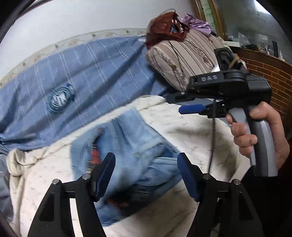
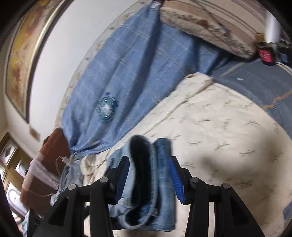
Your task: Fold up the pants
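The pants point(image 1: 127, 156) are smeared by motion blur in both views, so seams and folds cannot be read; a red patch on them is too blurred to name. In the right wrist view their lower end runs under the gripper point(image 2: 148, 176) frame and off the bottom edge. The pillow point(image 2: 206, 23) is cut by the top edge. Small items on the shelf point(image 1: 262, 49) are too small to identify.

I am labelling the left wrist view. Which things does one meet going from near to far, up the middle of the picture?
Left gripper → jeans → cream blanket → blue cloth → white wall.
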{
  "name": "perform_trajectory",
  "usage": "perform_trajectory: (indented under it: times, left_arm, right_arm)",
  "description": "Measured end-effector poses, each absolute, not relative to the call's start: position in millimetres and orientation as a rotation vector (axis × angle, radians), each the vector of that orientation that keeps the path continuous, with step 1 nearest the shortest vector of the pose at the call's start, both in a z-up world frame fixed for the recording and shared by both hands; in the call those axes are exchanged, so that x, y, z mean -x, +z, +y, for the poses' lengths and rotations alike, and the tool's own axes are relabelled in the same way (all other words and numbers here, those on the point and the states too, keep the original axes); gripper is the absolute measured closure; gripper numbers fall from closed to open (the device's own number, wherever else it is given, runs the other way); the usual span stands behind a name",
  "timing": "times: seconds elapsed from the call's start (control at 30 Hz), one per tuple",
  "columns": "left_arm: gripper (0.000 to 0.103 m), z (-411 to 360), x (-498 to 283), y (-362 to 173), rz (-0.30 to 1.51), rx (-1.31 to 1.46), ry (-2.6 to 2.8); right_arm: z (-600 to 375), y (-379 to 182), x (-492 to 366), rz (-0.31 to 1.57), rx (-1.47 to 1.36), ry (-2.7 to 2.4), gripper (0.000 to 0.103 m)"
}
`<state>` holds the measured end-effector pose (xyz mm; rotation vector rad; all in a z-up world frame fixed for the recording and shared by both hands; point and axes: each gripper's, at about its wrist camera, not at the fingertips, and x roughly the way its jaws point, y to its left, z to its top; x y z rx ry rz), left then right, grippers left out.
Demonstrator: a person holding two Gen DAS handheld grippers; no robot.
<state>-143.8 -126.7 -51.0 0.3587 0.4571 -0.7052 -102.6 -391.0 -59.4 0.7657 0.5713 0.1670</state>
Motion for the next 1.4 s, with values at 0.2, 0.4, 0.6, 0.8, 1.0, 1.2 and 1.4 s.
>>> perform_trajectory:
  times: [0.2,0.4,0.6,0.8,1.0,1.2,1.4]
  left_arm:
    - [0.032,-100,93,-46,0.518,-0.290,-0.537]
    - [0.032,-92,50,-56,0.534,-0.293,-0.412]
    - [0.032,-94,17,-79,0.614,-0.265,-0.401]
    - [0.028,-103,12,-93,0.648,-0.293,-0.426]
    - [0.023,-82,-3,-94,0.742,-0.158,-0.479]
    - [0.023,-54,9,-77,0.673,-0.102,-0.467]
    - [0.023,-51,10,-77,0.682,-0.130,-0.465]
  right_arm:
    - [-354,-46,73,0.565,-0.719,0.364,0.055]
    - [-338,-47,30,0.587,-0.755,0.446,0.050]
    - [-339,-73,-15,0.708,-0.805,0.391,0.049]
    - [-340,-112,-34,0.863,-0.780,0.282,0.050]
    - [-345,-107,-17,0.835,-0.778,0.302,0.050]
    - [-343,-83,27,0.737,-0.762,0.448,0.049]
    - [-324,-88,55,0.771,-0.776,0.552,0.050]
